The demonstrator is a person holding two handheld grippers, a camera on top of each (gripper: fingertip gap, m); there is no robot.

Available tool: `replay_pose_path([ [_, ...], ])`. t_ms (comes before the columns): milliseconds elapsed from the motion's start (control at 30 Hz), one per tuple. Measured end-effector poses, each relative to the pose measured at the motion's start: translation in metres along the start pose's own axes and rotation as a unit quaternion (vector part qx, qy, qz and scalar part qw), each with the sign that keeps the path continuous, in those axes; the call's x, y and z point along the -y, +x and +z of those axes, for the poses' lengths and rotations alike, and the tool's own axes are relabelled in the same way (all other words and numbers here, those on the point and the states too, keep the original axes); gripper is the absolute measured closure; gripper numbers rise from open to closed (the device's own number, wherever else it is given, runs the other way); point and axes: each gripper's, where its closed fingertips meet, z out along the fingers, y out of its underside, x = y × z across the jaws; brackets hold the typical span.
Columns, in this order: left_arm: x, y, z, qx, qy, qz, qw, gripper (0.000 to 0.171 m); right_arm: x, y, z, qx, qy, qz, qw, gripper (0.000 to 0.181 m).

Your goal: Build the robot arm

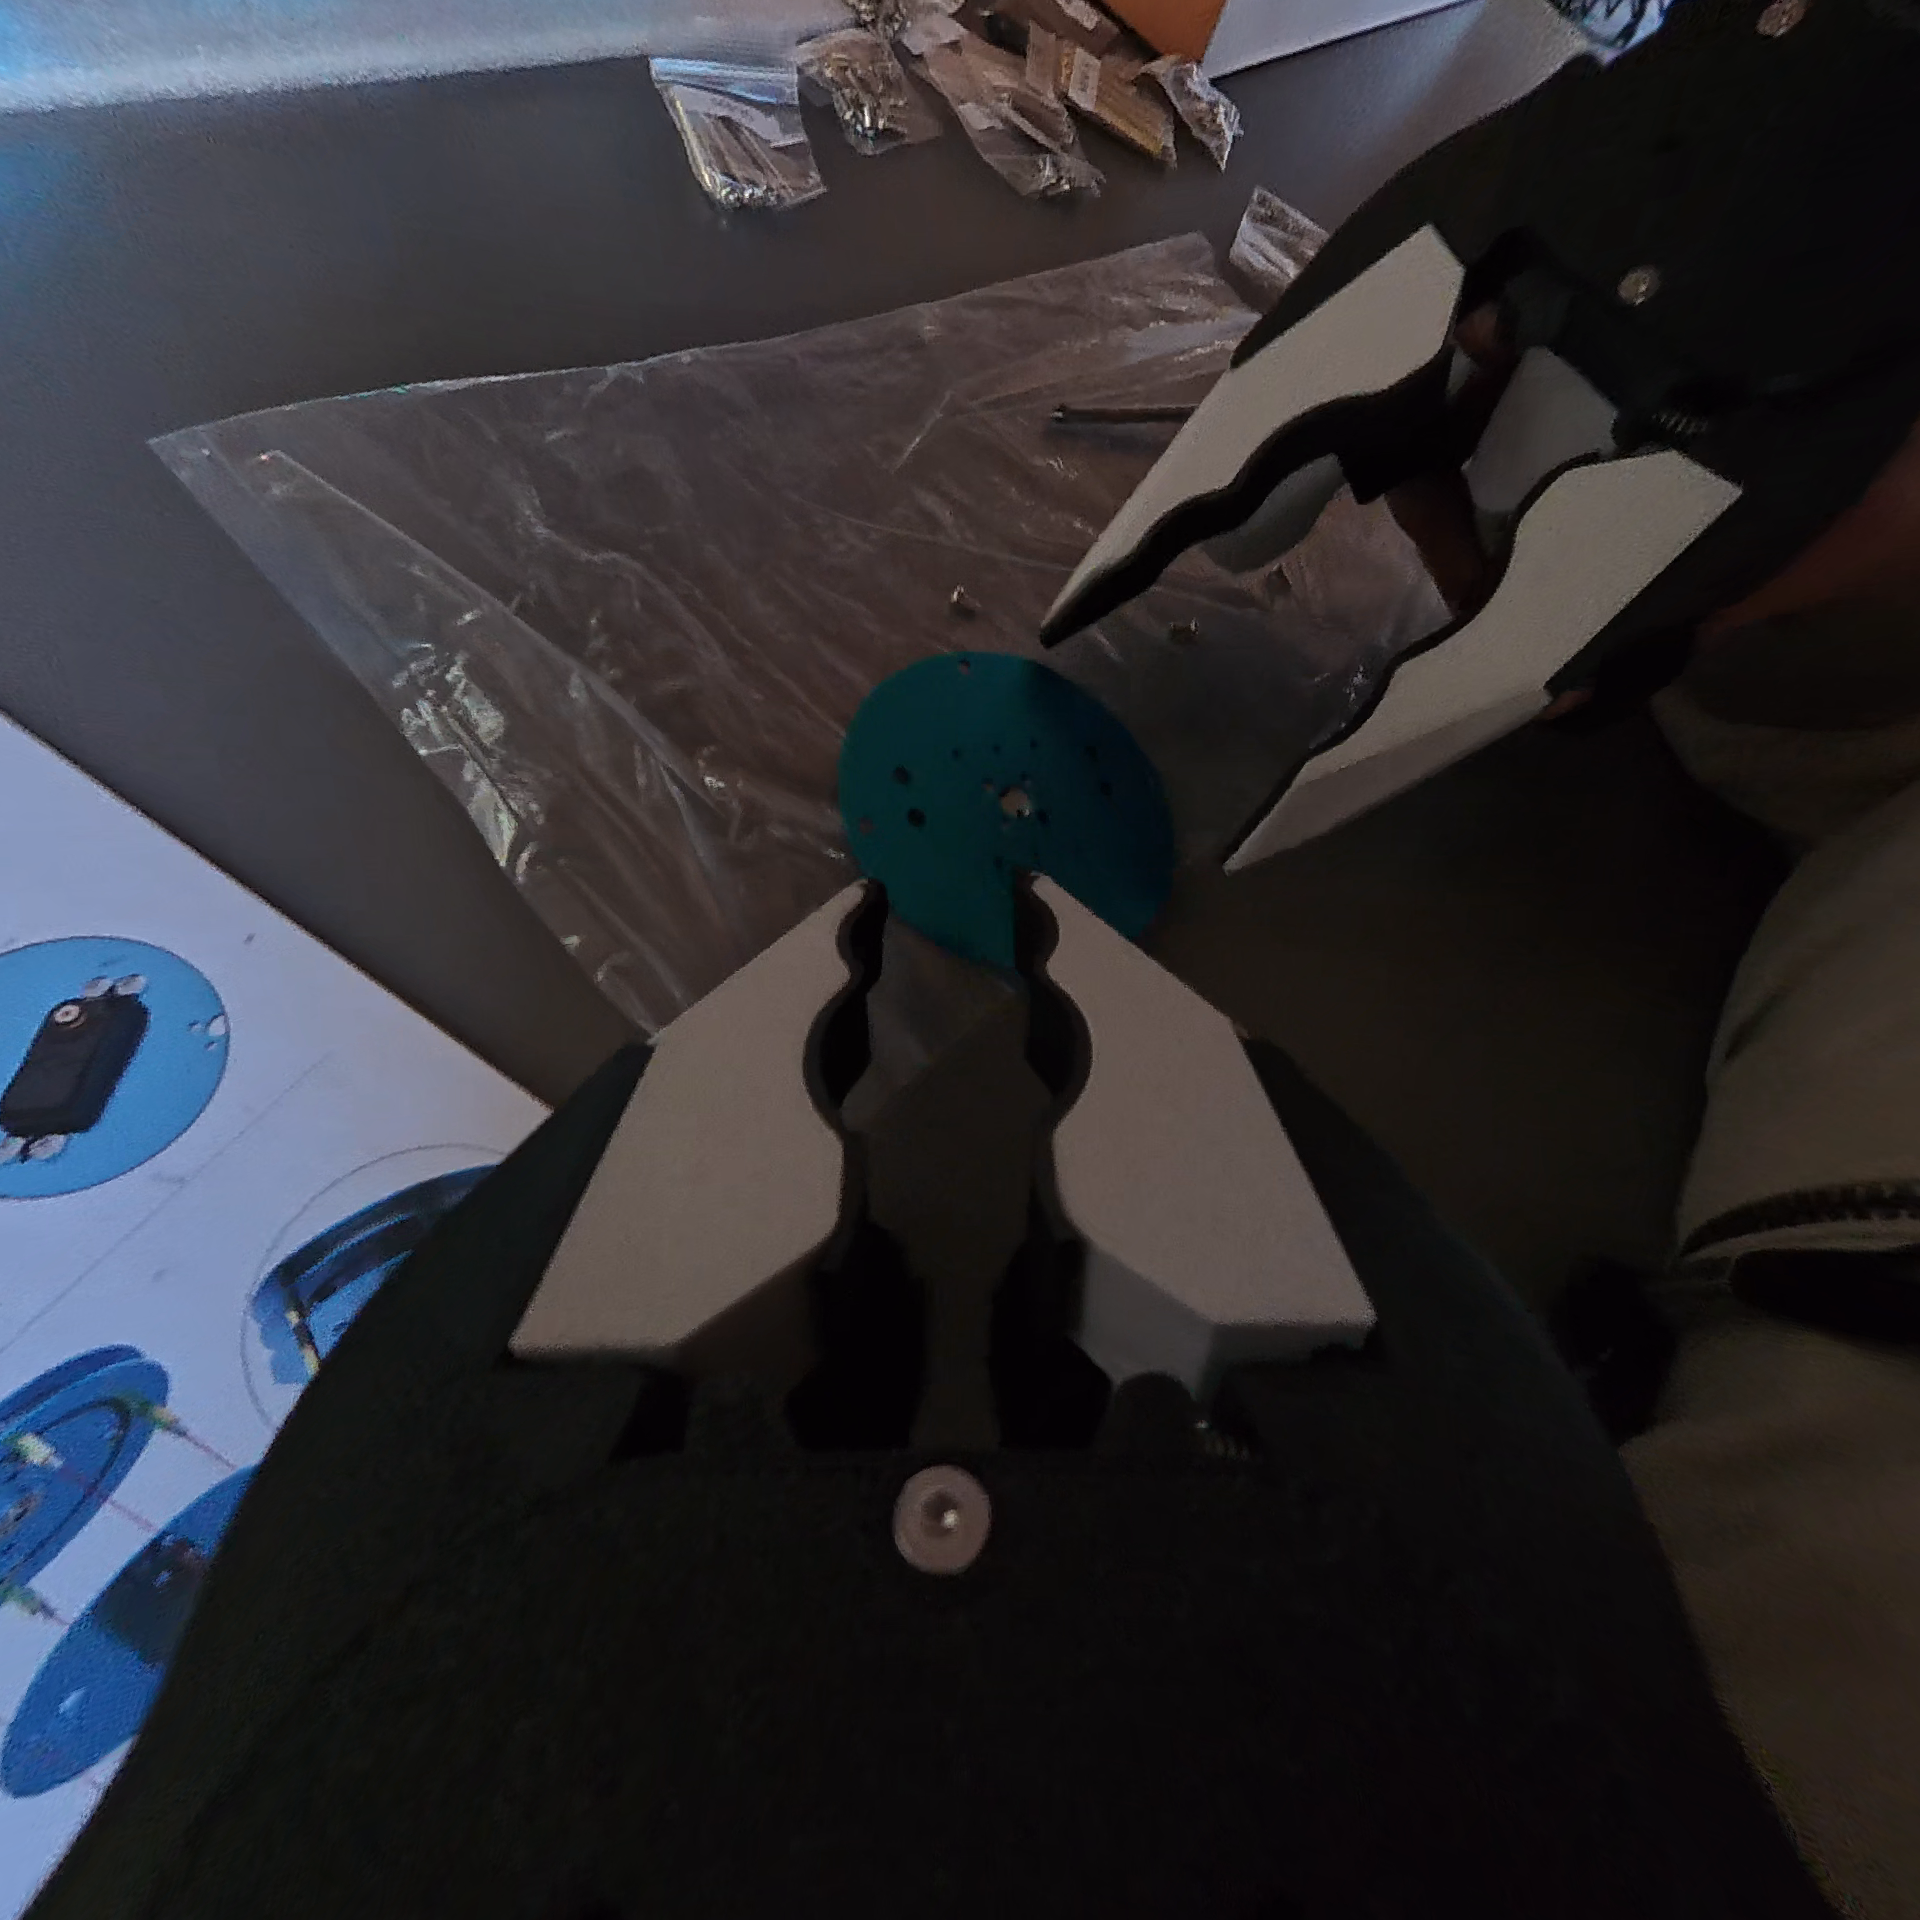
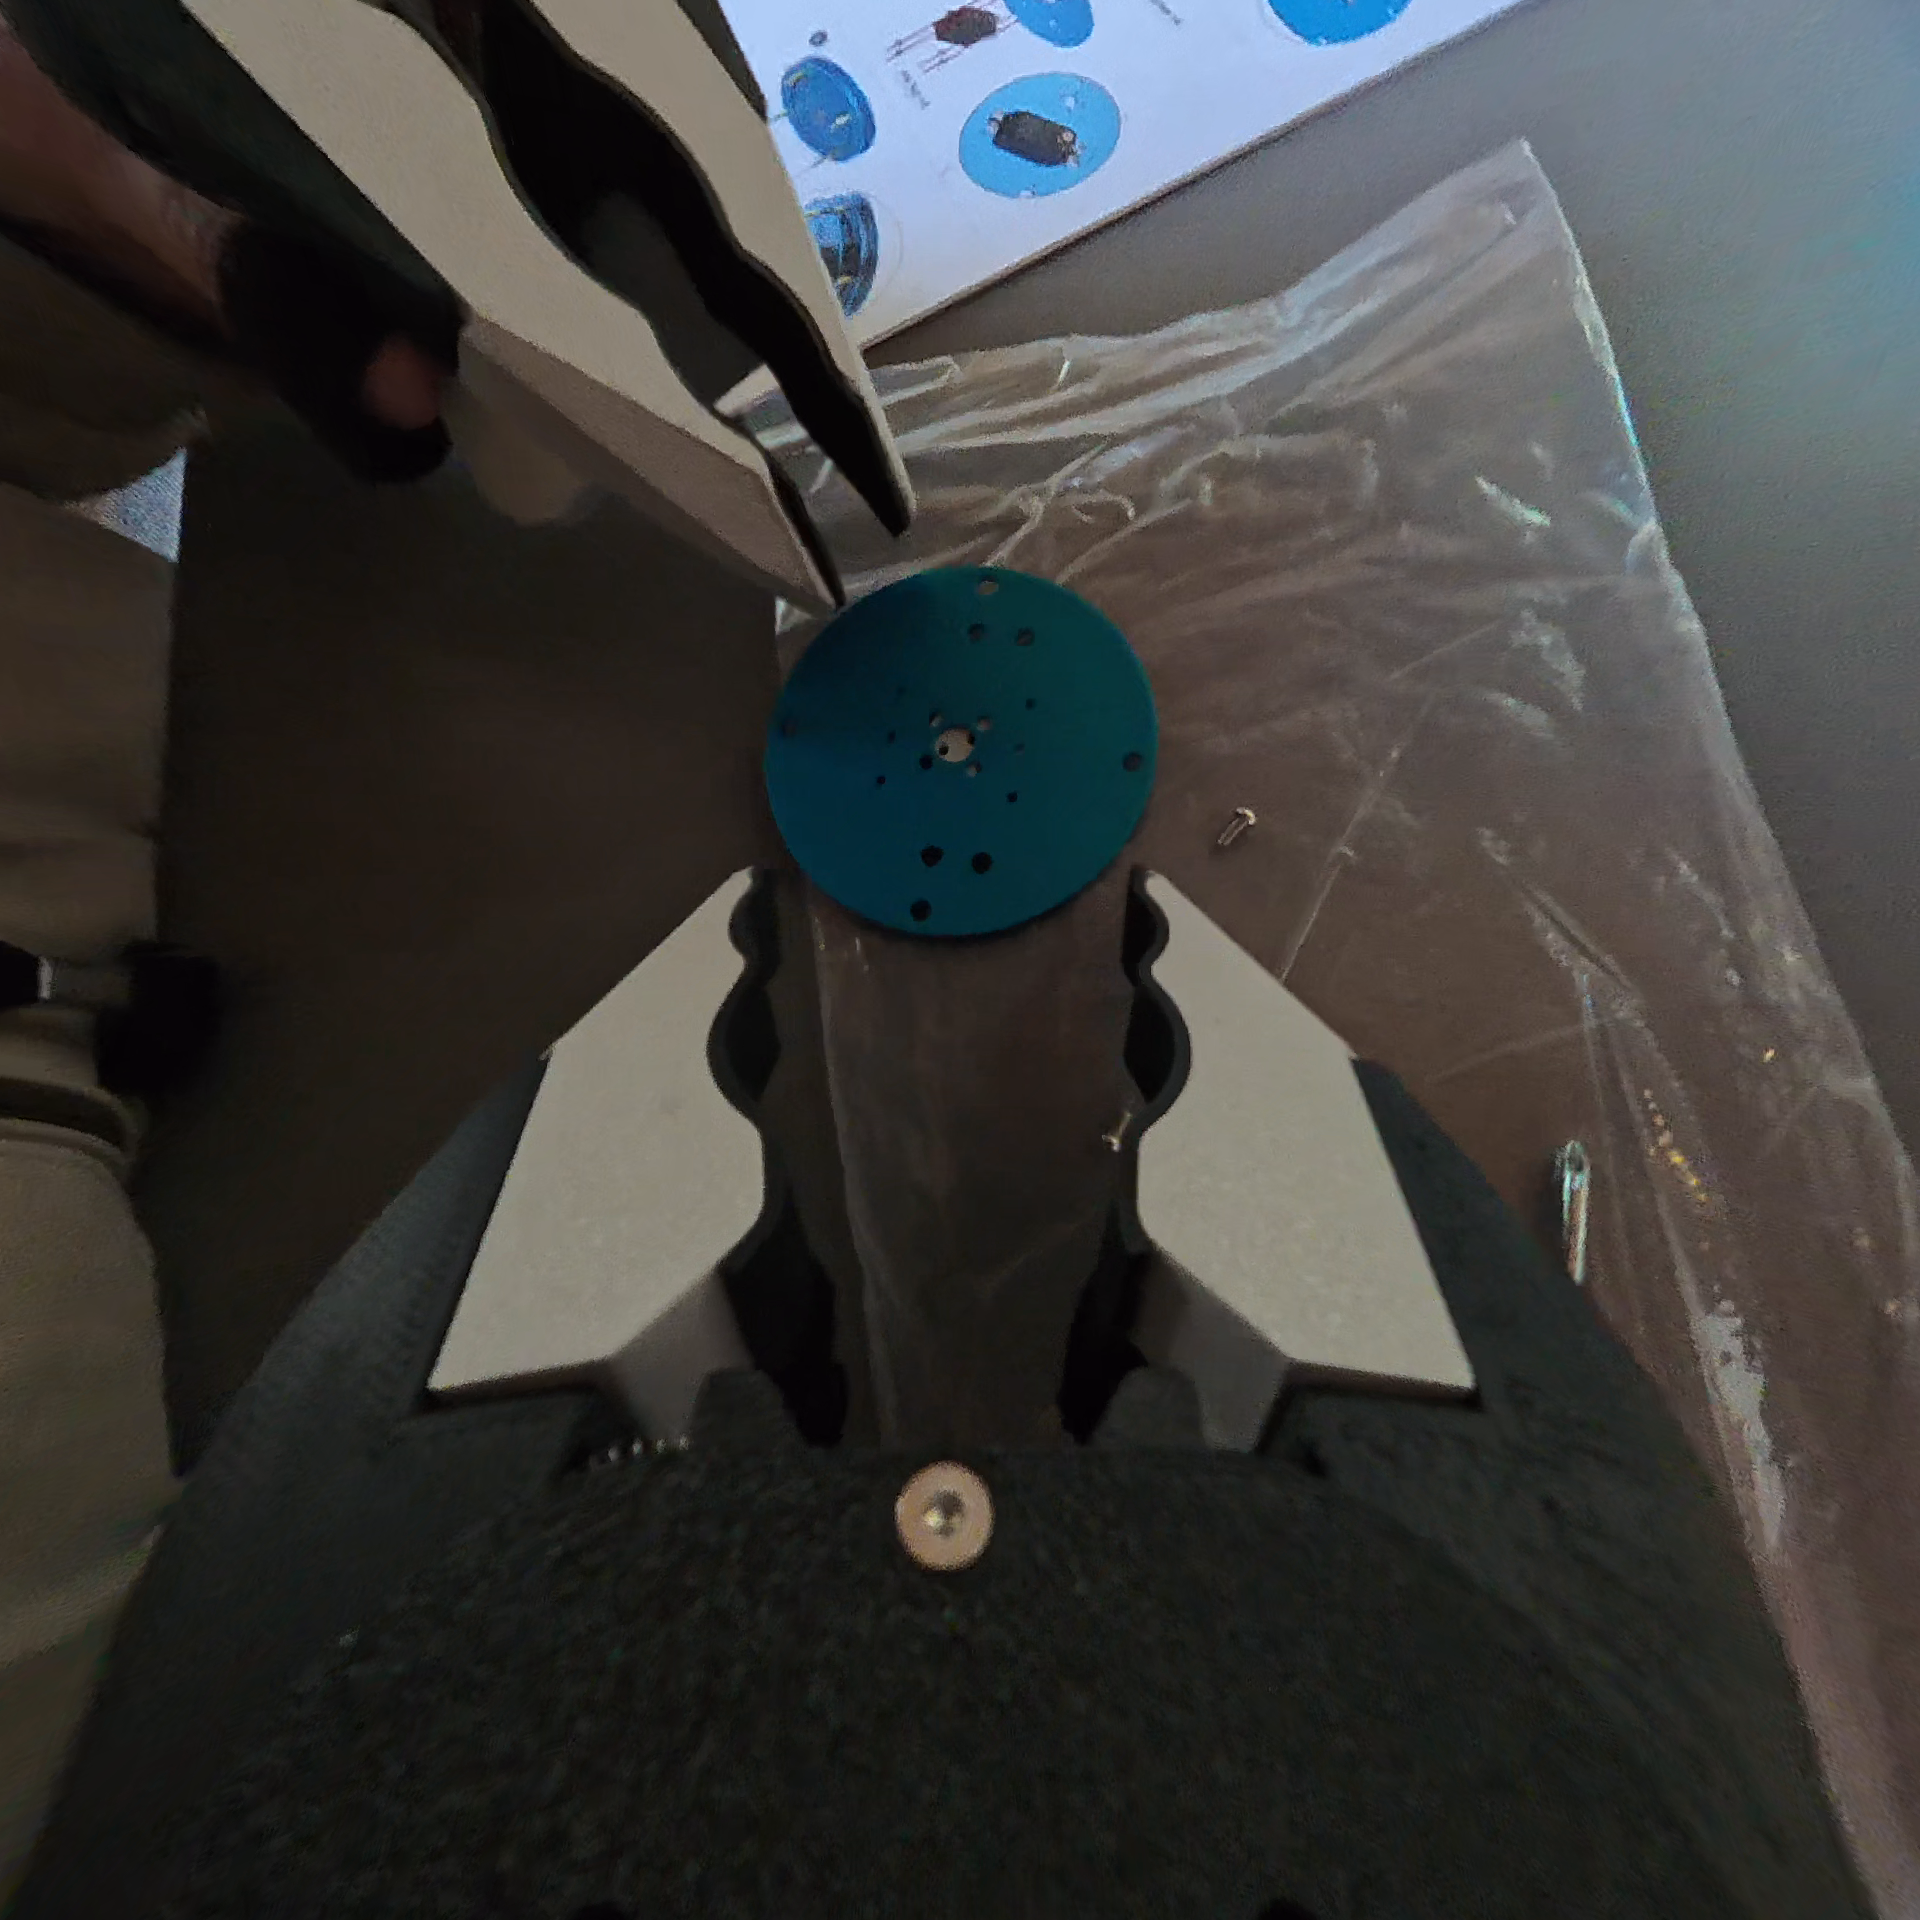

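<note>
- Left claw (image 1: 951, 883), pale wedge fingers with wavy black pads, stands parted around the near edge of a thin round teal disc (image 1: 1003, 805) drilled with small holes.
- Right claw (image 2: 945, 878) gapes wide just short of the disc.
- Crinkled clear plastic bag (image 2: 1403, 623) covers the dark matte tabletop (image 1: 312, 312) beyond.
</note>
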Motion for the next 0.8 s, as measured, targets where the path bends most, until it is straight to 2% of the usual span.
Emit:
replay_pose_path([
  [200, -0.0047, 0.001, 0.0019, -0.002, -0.006, -0.011, 1.0, 0.143, 0.0034, 0.0031, 0.0059, -0.044, -0.004, -0.03, 0.999, 0.112],
  [800, -0.0064, 0.0046, 0.0055, -0.011, -0.013, -0.011, 1.0, 0.144, -0.0002, 0.0049, 0.0076, -0.03, -0.004, -0.01, 1.0, 0.12],
])
